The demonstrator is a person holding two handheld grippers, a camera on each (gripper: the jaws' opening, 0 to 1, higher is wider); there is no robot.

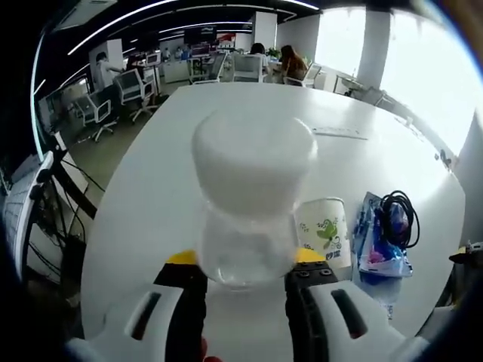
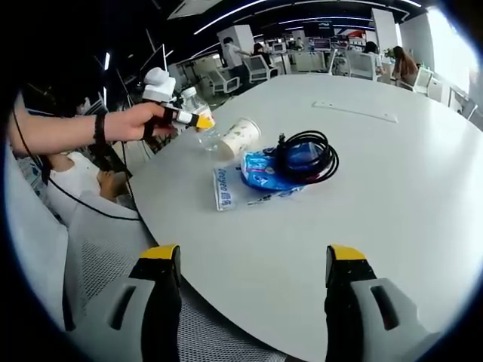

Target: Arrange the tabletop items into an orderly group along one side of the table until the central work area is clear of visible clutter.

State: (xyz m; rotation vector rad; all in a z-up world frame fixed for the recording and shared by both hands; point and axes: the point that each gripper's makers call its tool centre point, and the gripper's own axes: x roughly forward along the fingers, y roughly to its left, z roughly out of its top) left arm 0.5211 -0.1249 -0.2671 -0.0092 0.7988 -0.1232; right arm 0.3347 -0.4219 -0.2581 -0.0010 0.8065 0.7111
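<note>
You had the left gripper (image 1: 243,280) closed on the bottle (image 1: 249,204) — clear plastic body pinched between the black, yellow-tipped jaws, a wide white cap toward the lens. In the right gripper view your hand (image 2: 134,121) carried that bottle just beside the paper cup (image 2: 237,137), at the near edge of the white surface (image 2: 392,188). The right gripper (image 2: 255,283) hung wide open with nothing in it, well back from the cup, over the surface's rim.

To do this step well, I'd have set the bottle upright close beside the cup, base flat before you let go; that smooth, thin plastic looked likely to slip or dent under a hard squeeze, so a gentle release was the way.

The cup was tapered, white with a green print, and lay tipped on its side in the right gripper view. Just beyond the cup sat a crinkly blue packet (image 2: 268,175) with a coiled black cable (image 2: 309,154) on top — glossy, springy loops. A flat printed card (image 2: 224,188) lay in front of the cup.
</note>
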